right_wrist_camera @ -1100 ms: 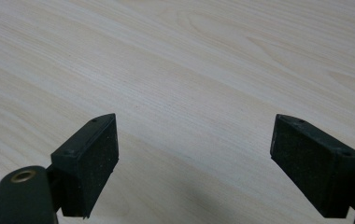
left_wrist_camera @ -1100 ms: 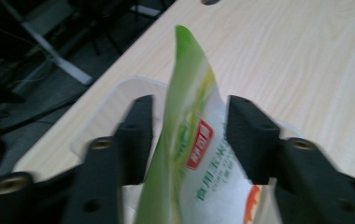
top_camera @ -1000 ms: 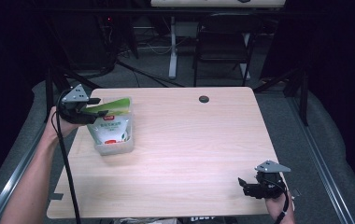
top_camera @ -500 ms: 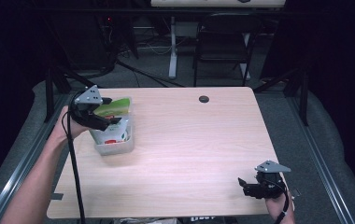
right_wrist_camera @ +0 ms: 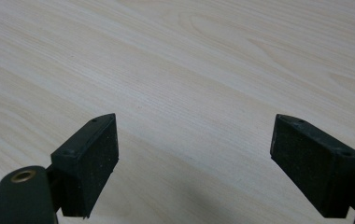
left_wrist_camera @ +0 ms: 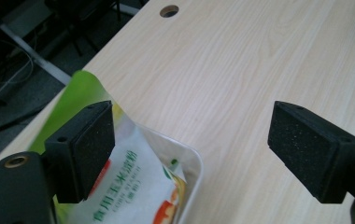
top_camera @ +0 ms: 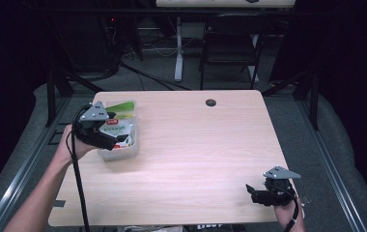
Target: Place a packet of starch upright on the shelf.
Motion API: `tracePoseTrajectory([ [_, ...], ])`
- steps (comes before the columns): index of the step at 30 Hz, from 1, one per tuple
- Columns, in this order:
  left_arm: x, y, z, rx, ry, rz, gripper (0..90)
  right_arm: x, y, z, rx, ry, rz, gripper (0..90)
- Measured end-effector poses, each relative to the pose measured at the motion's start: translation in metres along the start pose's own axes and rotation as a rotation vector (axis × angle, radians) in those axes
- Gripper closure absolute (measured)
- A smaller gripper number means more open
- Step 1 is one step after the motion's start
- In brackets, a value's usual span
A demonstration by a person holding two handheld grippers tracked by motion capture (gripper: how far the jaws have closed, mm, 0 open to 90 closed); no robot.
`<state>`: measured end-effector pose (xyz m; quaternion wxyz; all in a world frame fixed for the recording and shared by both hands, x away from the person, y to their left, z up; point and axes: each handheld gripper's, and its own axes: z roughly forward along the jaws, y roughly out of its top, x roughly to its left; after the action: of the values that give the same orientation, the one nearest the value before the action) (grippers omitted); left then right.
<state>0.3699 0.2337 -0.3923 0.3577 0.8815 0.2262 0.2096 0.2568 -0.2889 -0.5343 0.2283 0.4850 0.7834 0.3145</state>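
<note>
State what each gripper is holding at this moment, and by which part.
Nothing is held. The left gripper is open above the green-and-white food pouch standing in the clear plastic tub; the right gripper is open over bare light wooden table.

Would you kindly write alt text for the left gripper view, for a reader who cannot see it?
The left gripper is open, its two black fingers spread wide above a white and green food bag standing in a clear plastic container. The container sits near the edge of a light wooden table, which has a round cable hole near its far edge.
</note>
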Motion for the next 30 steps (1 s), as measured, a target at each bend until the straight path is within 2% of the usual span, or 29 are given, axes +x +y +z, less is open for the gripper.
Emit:
tracePoseTrajectory([
  [3,-0.01,-0.007,0.0,0.002,0.005,-0.028,12.4,0.0,0.0,0.0,0.001,-0.001,-0.001,14.5],
  [6,-0.023,-0.019,-0.001,0.004,-0.011,-0.048,12.1,0.0,0.0,-0.001,0.002,-0.002,-0.007,14.5],
  [7,-0.023,-0.019,-0.001,0.004,-0.011,-0.048,11.9,0.0,0.0,-0.001,0.002,-0.002,-0.007,14.5],
  [10,-0.036,-0.031,-0.004,0.002,-0.014,-0.065,11.3,0.0,0.0,-0.001,0.001,0.001,-0.008,14.5],
  [14,-0.045,-0.04,-0.004,0.006,-0.014,-0.089,10.7,0.0,0.0,-0.001,0.001,0.003,-0.009,14.5],
  [19,-0.06,-0.061,-0.001,0.015,-0.011,-0.163,9.8,0.0,0.0,-0.001,0.003,0.003,-0.011,14.5],
  [21,-0.062,-0.064,0.0,0.018,-0.01,-0.171,9.6,0.0,0.0,-0.001,0.005,0.0,-0.012,14.5],
  [23,-0.069,-0.073,0.002,0.017,-0.009,-0.202,9.6,0.001,0.0,-0.001,-0.001,0.004,-0.01,14.5],
  [28,-0.077,-0.083,0.006,0.033,-0.012,-0.222,9.6,0.001,0.0,-0.001,-0.001,0.005,-0.01,14.5],
  [30,-0.081,-0.086,0.007,0.027,0.019,-0.22,9.9,0.001,0.0,-0.001,-0.002,0.005,-0.01,14.5],
])
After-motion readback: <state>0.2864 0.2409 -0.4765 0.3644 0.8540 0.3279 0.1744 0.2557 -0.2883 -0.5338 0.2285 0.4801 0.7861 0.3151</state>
